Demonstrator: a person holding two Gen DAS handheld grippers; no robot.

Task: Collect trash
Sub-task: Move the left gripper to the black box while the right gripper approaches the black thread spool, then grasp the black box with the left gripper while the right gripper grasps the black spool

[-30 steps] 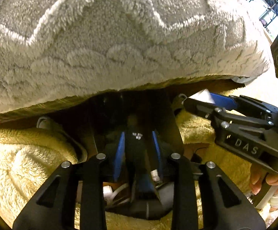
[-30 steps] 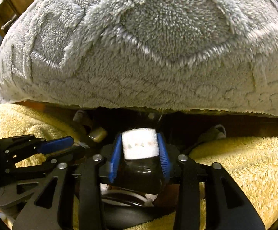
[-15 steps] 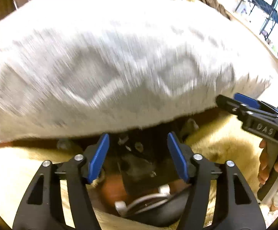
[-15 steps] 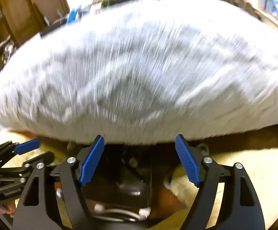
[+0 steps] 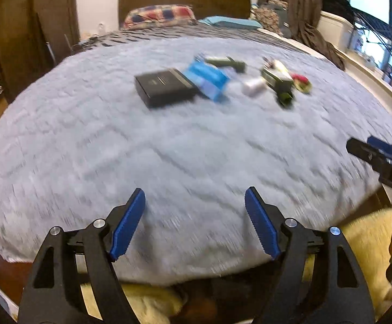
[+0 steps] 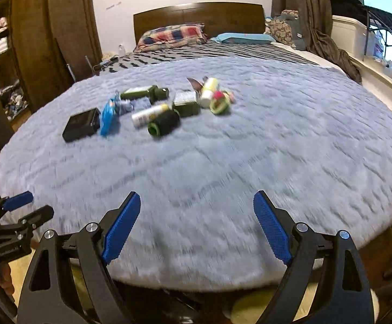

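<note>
**Here: trash mid-blanket, both tools spread**

Nearest, left hand-held gripper [image 5: 194,224] and right hand-held gripper [image 6: 197,228], blue pads wide apart, empty. "DAS" on the right one. Beyond, grey blanket [image 6: 277,140] over bed; trash [image 6: 152,108] clustered mid-blanket. Farthest, plaid pillow [image 6: 173,35], wooden headboard [image 6: 198,13].

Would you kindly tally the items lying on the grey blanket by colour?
Black: 1 box
Blue: 1 packet
Dark green: 3 containers
White or pale: 2 cylinders
Red and green: 1 round item
Total: 8, though blur may hide small scraps.
</note>
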